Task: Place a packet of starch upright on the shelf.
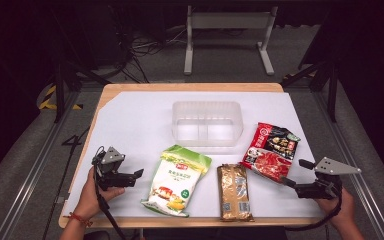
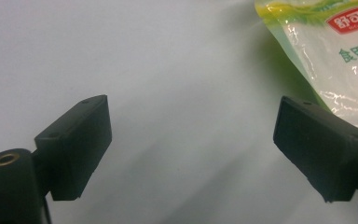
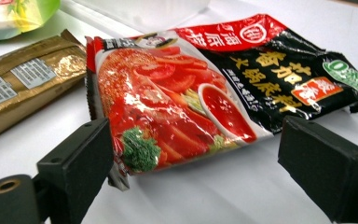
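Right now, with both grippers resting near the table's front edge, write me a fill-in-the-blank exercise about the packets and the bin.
1. The clear plastic bin holds ____ packets.
2. Between the green-and-white pouch and the red-and-black hotpot base packet lies a packet coloured ____.
3. The right gripper has its jaws spread before the ____ packet.
4. The left gripper has its jaws ____, with nothing between them.

Missing words: no; gold; red-and-black hotpot base; open
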Tool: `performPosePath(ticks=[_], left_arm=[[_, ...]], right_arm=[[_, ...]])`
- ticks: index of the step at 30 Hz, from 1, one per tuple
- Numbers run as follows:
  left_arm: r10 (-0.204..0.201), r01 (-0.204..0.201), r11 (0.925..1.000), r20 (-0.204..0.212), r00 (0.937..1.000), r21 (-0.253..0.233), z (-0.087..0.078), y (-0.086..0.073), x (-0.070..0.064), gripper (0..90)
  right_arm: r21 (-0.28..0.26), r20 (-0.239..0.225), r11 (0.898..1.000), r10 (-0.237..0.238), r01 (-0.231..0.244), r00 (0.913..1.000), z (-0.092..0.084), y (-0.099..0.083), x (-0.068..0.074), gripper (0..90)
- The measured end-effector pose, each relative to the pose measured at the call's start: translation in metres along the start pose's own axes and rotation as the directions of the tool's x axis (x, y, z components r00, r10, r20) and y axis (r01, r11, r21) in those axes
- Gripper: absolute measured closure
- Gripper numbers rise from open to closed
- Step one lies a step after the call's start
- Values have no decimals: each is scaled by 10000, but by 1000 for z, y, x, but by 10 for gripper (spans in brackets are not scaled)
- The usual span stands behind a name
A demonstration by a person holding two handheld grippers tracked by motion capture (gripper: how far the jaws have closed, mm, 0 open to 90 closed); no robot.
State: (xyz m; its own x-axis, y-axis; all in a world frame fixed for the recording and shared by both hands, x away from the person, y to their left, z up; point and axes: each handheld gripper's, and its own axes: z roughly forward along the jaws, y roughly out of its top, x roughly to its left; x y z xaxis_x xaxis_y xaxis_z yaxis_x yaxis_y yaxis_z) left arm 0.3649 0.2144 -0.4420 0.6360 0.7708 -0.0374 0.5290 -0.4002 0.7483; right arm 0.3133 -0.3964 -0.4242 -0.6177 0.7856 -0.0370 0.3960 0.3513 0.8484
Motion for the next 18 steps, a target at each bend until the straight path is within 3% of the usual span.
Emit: performPosePath(ticks=[2,3,7,10,13,18], left_arm=[[-92,94,9996,-71,9999,267,2,0,1,93],[47,-44,9985,-66,10000,553,2,0,1,97],[13,-40,9989,564,9984,466,-1,-5,3,94],[-87,49,9983,653,9978,584,-1,-8,3,171],[19,-85,9956,709,9975,928,1,-11,1,184],[576,-619,9966,763,9954,552,0,-8,-5,262]], right_arm=[[81,-15,10000,-32,32,10000,2,0,1,95],[86,-49,9999,-70,70,10000,2,0,1,94],[79,-257,10000,-56,58,9997,3,1,1,88],[176,-535,9998,23,-13,9986,6,2,0,81],[256,-625,9997,45,-29,9980,10,3,0,63],[306,-614,9995,84,-66,9981,10,1,0,72]])
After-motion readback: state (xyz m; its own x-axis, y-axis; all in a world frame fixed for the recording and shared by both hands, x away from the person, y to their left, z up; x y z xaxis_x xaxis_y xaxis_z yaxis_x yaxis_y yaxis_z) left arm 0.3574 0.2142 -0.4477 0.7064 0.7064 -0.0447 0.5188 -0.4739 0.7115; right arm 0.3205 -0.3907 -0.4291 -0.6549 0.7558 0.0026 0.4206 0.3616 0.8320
